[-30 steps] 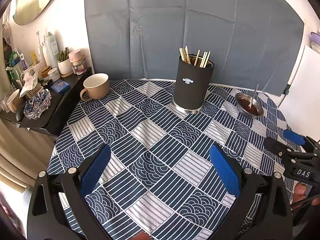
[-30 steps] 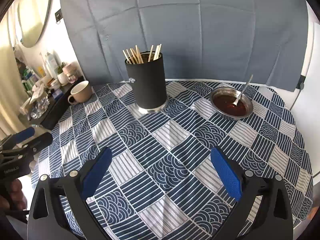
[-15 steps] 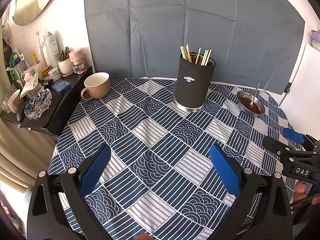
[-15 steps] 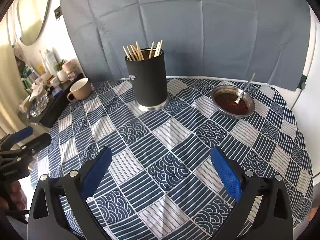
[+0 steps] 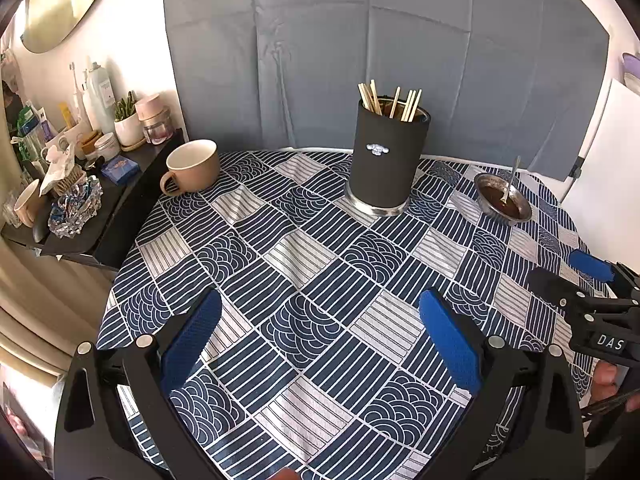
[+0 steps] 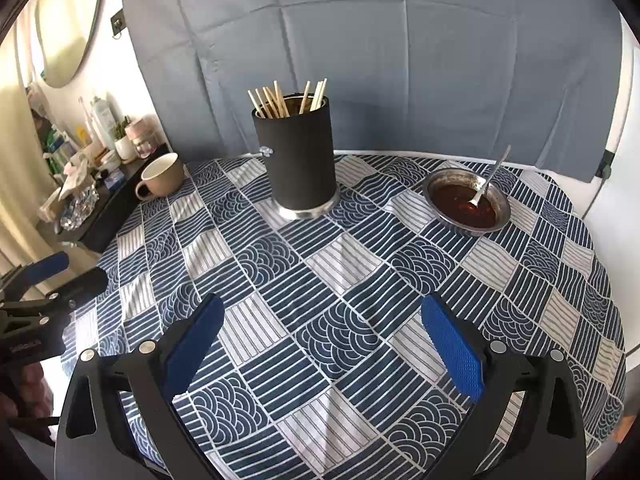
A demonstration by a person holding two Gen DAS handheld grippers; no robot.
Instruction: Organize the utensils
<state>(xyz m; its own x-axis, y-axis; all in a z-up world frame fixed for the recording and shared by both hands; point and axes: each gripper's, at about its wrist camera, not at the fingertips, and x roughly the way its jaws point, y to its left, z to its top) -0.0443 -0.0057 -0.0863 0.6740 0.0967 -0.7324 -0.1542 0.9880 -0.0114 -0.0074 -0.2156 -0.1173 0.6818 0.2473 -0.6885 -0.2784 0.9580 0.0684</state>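
Observation:
A black cylindrical holder [image 5: 384,160] [image 6: 298,156] stands at the far middle of the table with several wooden chopsticks [image 5: 390,104] [image 6: 286,98] upright in it. A metal spoon [image 5: 511,180] [image 6: 490,178] rests in a small steel bowl [image 5: 502,200] [image 6: 466,200] of dark sauce to its right. My left gripper [image 5: 320,332] is open and empty above the near table. My right gripper [image 6: 322,332] is open and empty too; it shows at the right edge of the left wrist view [image 5: 568,276]. The left gripper shows at the left edge of the right wrist view [image 6: 68,272].
A beige mug [image 5: 194,166] [image 6: 162,176] stands at the table's far left. A dark side shelf [image 5: 120,200] crowded with bottles and jars adjoins the table's left edge. A grey cloth backdrop [image 5: 380,48] hangs behind. The table wears a blue patterned cloth [image 5: 320,264].
Both grippers have drawn back and risen slightly, so the holder and bowl sit a little farther off. Both stay open and empty.

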